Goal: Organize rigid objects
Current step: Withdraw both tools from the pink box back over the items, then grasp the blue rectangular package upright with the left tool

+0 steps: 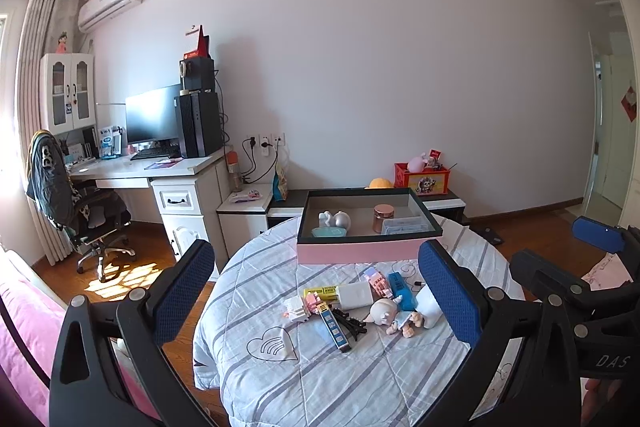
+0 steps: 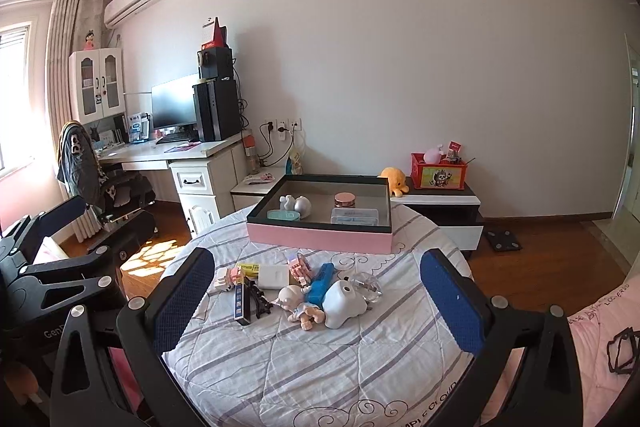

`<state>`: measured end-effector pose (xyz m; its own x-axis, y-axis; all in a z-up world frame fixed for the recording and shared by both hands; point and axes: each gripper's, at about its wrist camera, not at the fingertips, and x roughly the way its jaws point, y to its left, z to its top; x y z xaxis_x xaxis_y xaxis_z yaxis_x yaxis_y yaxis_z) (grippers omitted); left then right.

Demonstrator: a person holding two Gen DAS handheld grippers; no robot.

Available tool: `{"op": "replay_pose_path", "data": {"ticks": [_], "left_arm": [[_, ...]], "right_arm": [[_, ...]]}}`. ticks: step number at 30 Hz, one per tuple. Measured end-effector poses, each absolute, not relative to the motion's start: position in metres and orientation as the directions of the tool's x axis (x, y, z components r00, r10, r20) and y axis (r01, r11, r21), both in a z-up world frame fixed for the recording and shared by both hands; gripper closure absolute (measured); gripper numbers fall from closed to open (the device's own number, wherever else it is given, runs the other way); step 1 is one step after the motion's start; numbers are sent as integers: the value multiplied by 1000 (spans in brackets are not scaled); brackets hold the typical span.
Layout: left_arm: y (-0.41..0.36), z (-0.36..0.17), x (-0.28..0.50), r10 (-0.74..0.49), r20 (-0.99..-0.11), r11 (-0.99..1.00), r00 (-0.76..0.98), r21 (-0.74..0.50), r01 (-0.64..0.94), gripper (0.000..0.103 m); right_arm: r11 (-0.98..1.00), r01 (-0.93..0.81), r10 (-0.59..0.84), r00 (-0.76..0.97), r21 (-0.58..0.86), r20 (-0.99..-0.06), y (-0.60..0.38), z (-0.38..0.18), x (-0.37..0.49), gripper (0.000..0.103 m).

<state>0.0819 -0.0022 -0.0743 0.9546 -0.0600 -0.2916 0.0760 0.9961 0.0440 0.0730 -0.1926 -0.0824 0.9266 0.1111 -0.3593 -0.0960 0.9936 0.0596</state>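
Observation:
A pile of small rigid items lies mid-bed: a baby doll figure [image 1: 394, 313] [image 2: 298, 303], a white box [image 1: 355, 295] [image 2: 274, 276], a blue case [image 1: 401, 287] [image 2: 321, 283], a yellow pack [image 1: 322, 292], pink block toys [image 1: 301, 307], a black hair clip [image 2: 256, 301] and a white toy [image 2: 344, 303]. Behind them stands a pink-sided open box [image 1: 368, 251] [image 2: 320, 237] holding a copper-lidded jar [image 1: 383, 217], a clear case and white figurines. My left gripper [image 1: 316, 287] and right gripper [image 2: 316, 291] both hover open above the near side of the pile, holding nothing.
The striped quilt [image 1: 320, 379] covers a round bed. A desk with monitor and chair [image 1: 92, 219] stands at left, a low cabinet with a red crate [image 2: 438, 175] behind the bed. Wooden floor lies around it. The other gripper [image 2: 60, 267] shows at each view's edge.

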Motion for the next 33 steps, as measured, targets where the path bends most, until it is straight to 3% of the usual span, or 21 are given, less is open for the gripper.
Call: {"op": "replay_pose_path", "data": {"ticks": [7,21,33], "left_arm": [[-4,-98,106,-69,-360,993,930,61,98,0],[-15,-194,170,-88,-597,985,797,69,160,0],[-10,-248,225,-46,-712,996,701,18,85,1]], "right_arm": [[995,-86,101,910,55,-402,-193,-99,89,0],[993,-75,114,780,90,-615,-205,-194,151,0],[991,-50,122,708,123,-696,-218,-244,190,0]]}}
